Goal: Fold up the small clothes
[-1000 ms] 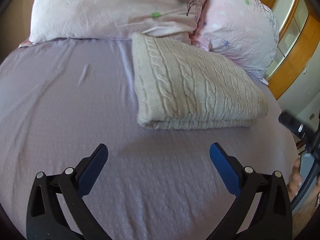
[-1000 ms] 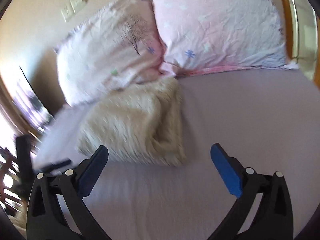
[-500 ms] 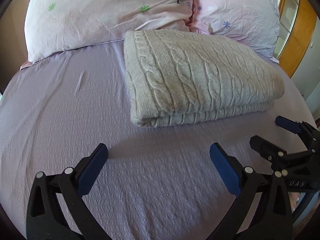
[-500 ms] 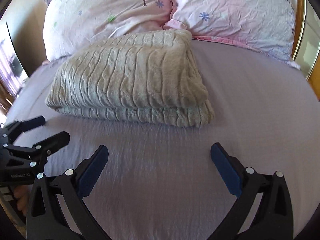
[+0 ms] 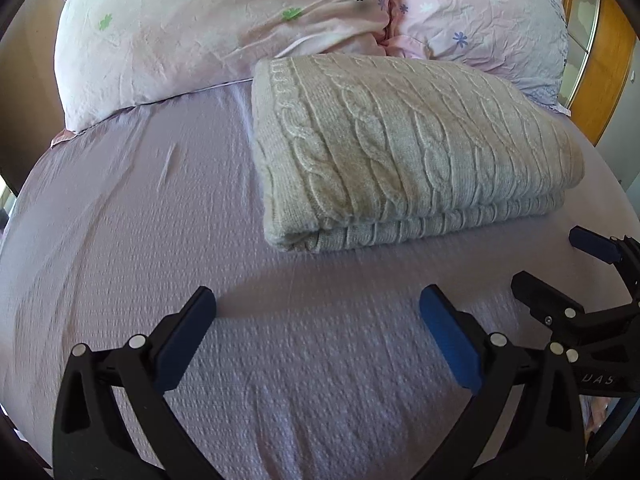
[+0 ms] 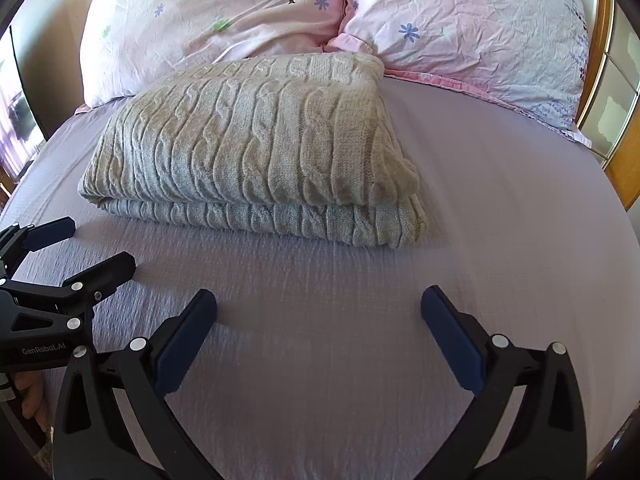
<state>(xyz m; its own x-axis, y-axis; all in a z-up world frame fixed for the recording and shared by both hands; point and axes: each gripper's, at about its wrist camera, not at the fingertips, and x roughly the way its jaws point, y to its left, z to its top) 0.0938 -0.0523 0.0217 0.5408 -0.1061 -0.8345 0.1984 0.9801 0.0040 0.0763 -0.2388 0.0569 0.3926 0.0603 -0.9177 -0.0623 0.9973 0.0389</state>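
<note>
A grey cable-knit sweater (image 5: 404,152) lies folded in a thick rectangle on the lilac bed sheet (image 5: 128,216), its far edge against the pillows. It also shows in the right wrist view (image 6: 256,148). My left gripper (image 5: 318,312) is open and empty, low over the sheet in front of the sweater's near left corner. My right gripper (image 6: 318,312) is open and empty, in front of the sweater's near right corner. Each gripper shows in the other's view: the right one (image 5: 548,264) at the right edge, the left one (image 6: 76,244) at the left edge.
Two pink flowered pillows (image 5: 224,24) (image 5: 492,20) lie at the head of the bed behind the sweater. A wooden-framed cabinet (image 5: 600,64) stands to the right of the bed. The sheet (image 6: 500,208) runs bare to the right of the sweater.
Both grippers have swung round and moved closer to the sweater, which now fills more of each view. The two grippers have come closer together. The sweater has not moved.
</note>
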